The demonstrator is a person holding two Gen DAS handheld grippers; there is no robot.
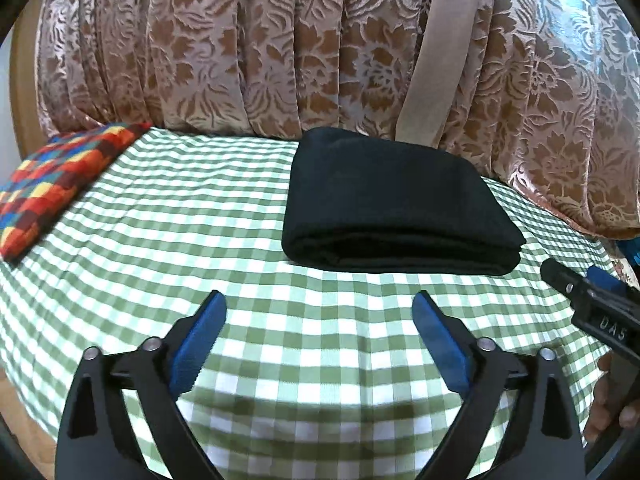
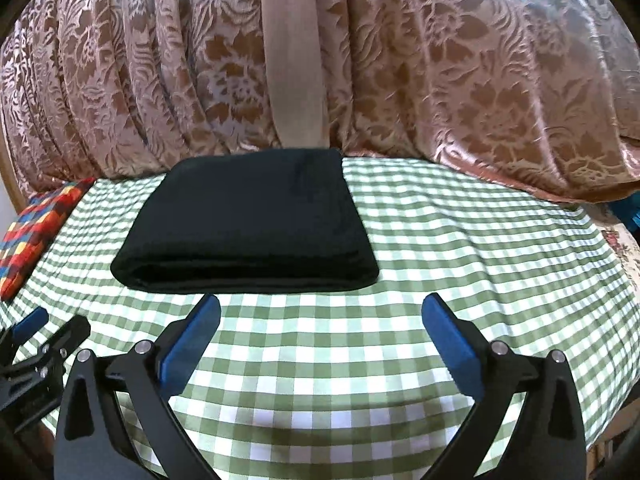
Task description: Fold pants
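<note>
Each hand-held gripper, left (image 1: pixel 320 304) and right (image 2: pixel 321 307), is spread and empty; folded pants (image 1: pixel 396 204) hide their layers.

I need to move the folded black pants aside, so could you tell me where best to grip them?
Grip the pants at the thick rounded fold edge nearest the grippers, coming in low from the front: all layers meet there, so the stack should probably lift together.

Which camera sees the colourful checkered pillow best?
The left wrist view: the colourful pillow shows large along the table's left side on the green checked cloth. The right wrist view catches only a smaller piece of it at the left edge.
</note>
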